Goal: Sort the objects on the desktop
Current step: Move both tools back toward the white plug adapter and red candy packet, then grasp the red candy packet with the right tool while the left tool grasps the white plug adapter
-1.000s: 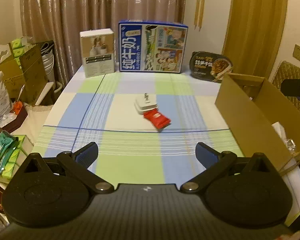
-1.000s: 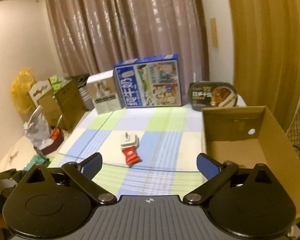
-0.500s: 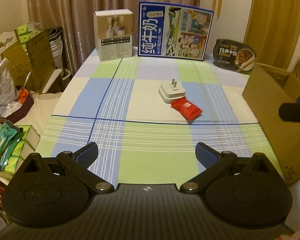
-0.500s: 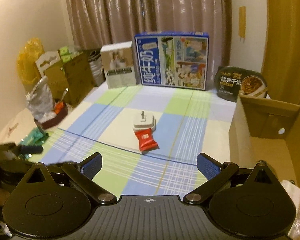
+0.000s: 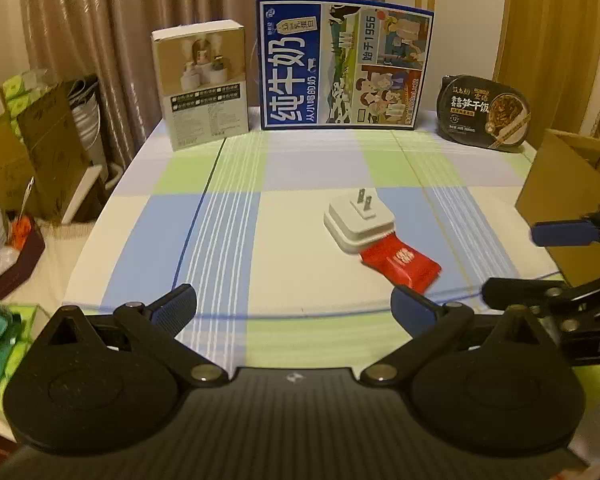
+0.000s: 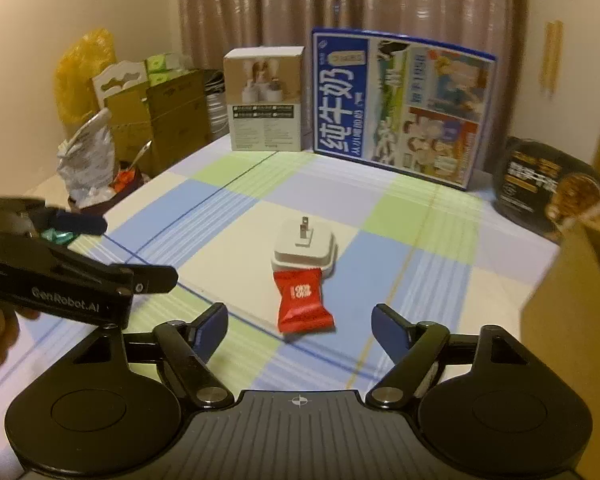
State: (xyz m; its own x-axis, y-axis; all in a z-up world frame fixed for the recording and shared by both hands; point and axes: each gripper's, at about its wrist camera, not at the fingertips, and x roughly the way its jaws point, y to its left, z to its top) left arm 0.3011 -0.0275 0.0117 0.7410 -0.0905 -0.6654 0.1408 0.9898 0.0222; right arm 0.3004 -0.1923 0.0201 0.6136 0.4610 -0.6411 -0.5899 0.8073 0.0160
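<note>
Both grippers have dropped closer to the red packet, which lies touching the white plug mid-table. The right gripper is closing with nothing between its jaws (likely a pick for the carton); the left gripper hangs released. Checked cloth, curtains behind.
</note>
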